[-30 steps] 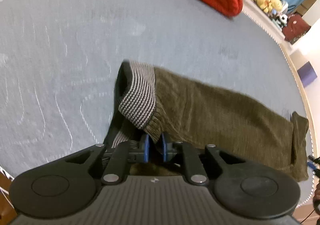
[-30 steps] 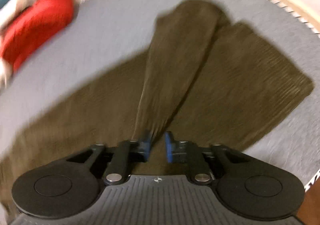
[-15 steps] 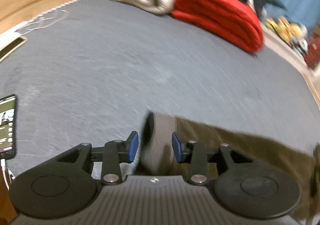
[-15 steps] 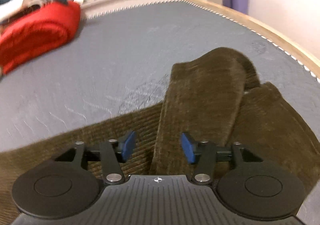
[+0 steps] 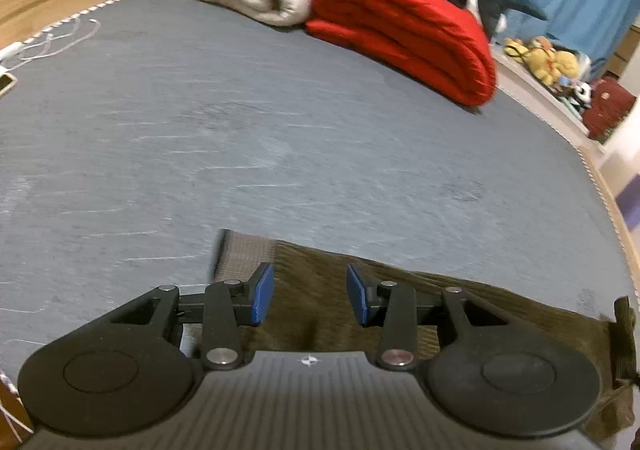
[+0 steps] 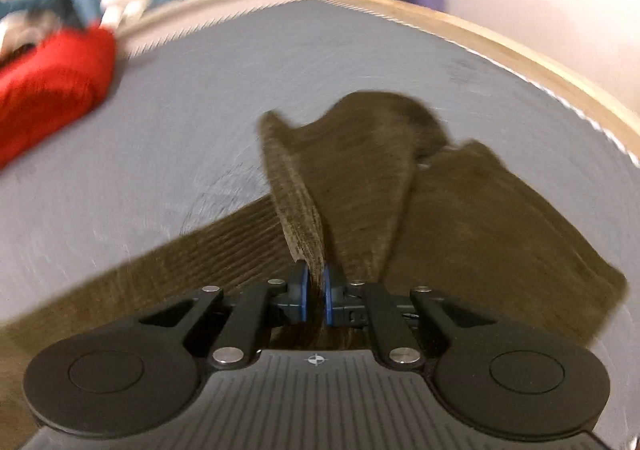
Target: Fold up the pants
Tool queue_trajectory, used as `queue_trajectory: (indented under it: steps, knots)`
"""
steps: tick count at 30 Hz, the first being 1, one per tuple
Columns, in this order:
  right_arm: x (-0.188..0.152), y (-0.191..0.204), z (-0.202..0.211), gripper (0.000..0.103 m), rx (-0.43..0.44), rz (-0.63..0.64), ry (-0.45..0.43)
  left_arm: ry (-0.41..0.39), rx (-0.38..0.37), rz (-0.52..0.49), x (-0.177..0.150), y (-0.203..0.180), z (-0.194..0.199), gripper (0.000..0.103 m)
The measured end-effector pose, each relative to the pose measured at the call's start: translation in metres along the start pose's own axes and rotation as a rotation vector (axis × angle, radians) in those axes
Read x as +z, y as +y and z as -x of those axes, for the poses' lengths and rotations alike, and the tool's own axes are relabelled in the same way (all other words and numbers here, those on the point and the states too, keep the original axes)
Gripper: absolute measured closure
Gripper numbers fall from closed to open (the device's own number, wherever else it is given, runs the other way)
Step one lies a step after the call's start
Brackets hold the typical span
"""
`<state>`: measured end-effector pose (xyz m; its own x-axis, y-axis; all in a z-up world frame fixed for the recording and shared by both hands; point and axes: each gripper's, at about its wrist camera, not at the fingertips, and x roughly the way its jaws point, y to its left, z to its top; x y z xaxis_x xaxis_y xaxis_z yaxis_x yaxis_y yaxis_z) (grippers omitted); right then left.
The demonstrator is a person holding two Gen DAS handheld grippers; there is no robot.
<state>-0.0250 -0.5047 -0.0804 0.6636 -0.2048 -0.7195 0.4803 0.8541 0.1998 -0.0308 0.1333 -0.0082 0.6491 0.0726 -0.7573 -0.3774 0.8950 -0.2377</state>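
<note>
Left wrist view: the left gripper [image 5: 310,292], jaws opening, hovers over the brown pants [image 5: 472,306] at the lower frame on the grey bed [image 5: 280,122], pads clear of the cloth. Right wrist view: the right gripper [image 6: 316,298] pinches a raised fold of pants [image 6: 460,218] at centre.

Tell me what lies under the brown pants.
The brown pants lie spread on the grey bed cover, which shows all around them. One leg is folded over the other. Whatever lies under the cloth is hidden.
</note>
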Motion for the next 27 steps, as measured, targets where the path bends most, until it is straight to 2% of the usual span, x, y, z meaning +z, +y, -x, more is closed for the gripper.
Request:
queue_trajectory:
  steps: [5,7,8,9,11,15,18,21,23,25,27]
  knots:
    - [-0.023,-0.069,0.035,0.094,-0.003,-0.256,0.106,0.009,-0.037,-0.036,-0.005,-0.024,-0.004,0.057]
    - [-0.031,-0.094,0.039,0.078,-0.033,-0.321,0.1,0.016,-0.045,-0.049,-0.007,-0.029,-0.005,0.056]
    - [-0.031,-0.104,0.04,0.058,-0.029,-0.343,0.084,0.02,-0.046,-0.052,-0.008,-0.031,-0.007,0.055]
    - [-0.03,-0.112,0.04,0.054,-0.023,-0.354,0.06,0.024,-0.045,-0.053,-0.008,-0.032,-0.009,0.054]
    - [-0.025,-0.12,0.04,0.053,-0.025,-0.341,-0.005,0.03,-0.043,-0.05,-0.009,-0.033,-0.011,0.053]
    - [-0.012,-0.105,0.028,0.047,0.07,-0.214,-0.092,0.032,-0.026,-0.05,-0.009,-0.033,-0.014,0.051]
    - [-0.007,-0.065,0.015,0.036,0.056,0.016,-0.149,0.037,-0.015,-0.045,-0.008,-0.031,-0.017,0.051]
    - [-0.013,-0.016,-0.005,0.033,0.005,0.266,-0.152,0.04,-0.003,-0.043,-0.009,-0.026,-0.017,0.05]
    - [-0.013,0.01,-0.021,0.034,-0.029,0.393,-0.132,0.042,0.006,-0.039,-0.009,-0.023,-0.018,0.05]
    - [-0.019,0.029,-0.032,0.043,-0.096,0.496,-0.105,0.044,0.011,-0.026,-0.007,-0.019,-0.02,0.05]
    - [-0.019,0.033,-0.04,0.073,-0.14,0.527,-0.095,0.045,0.011,-0.014,-0.005,-0.018,-0.02,0.05]
